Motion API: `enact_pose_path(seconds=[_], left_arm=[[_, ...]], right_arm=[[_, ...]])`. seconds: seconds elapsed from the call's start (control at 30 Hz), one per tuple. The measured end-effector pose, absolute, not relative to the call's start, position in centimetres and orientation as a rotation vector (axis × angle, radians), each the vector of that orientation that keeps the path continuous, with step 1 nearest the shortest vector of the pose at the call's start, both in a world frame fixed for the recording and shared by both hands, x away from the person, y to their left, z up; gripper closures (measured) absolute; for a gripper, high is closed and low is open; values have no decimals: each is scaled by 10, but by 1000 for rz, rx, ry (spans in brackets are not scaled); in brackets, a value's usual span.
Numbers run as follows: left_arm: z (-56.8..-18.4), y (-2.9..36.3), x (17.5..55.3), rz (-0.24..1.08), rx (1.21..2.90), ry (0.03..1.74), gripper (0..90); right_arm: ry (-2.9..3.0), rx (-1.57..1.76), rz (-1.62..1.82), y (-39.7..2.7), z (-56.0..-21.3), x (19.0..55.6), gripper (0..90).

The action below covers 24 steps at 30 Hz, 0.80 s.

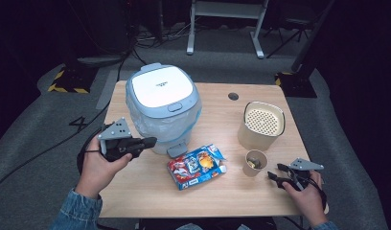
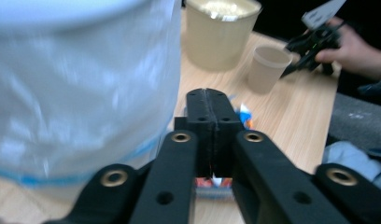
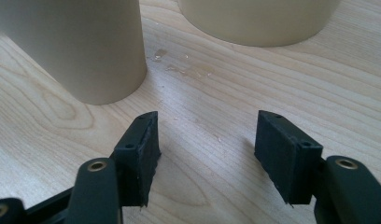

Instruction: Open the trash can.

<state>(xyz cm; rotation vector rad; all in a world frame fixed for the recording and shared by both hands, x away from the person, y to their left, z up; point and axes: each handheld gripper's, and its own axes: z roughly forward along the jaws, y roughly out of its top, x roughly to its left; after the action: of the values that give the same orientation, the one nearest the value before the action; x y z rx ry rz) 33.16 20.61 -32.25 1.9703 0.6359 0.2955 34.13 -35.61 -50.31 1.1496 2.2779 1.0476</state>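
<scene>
We take the pedal bin as the thing in hand: a pale blue, white-lidded bin lined with a clear bag, standing in the upper left of the table in the high view, its lid down and its grey foot pedal jutting from the base toward the lower centre. The left gripper hangs just beside the bin's lower left wall, above the tabletop; in the left gripper view its two black pads are pressed together with nothing between them, so we record it as clenched and empty, the bin's bagged wall blurred at the frame's left. A coloured snack packet lies flat just beside the pedal, at centre. To the right stand a small paper cup with scraps inside and, behind it, a cream container with a perforated top. The right gripper rests low at the lower right, near the cup; its own view shows the jaws apart over bare wood, holding nothing. In our judgement the bin's lid is yet to be opened. The next move would call for the clenched left gripper to press the pedal or the lid's front catch, so the right can bring waste across.
</scene>
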Motion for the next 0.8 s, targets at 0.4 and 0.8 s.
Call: enact_pose_path(seconds=[0.4, 0.8], left_arm=[[-278, 186, 368, 289, 1984, 526, 900], [-269, 178, 398, 309, 1988, 521, 900]], right_arm=[[2278, 1149, 1047, -356, -503, 341, 402], [2278, 1149, 1048, -356, -503, 341, 403]])
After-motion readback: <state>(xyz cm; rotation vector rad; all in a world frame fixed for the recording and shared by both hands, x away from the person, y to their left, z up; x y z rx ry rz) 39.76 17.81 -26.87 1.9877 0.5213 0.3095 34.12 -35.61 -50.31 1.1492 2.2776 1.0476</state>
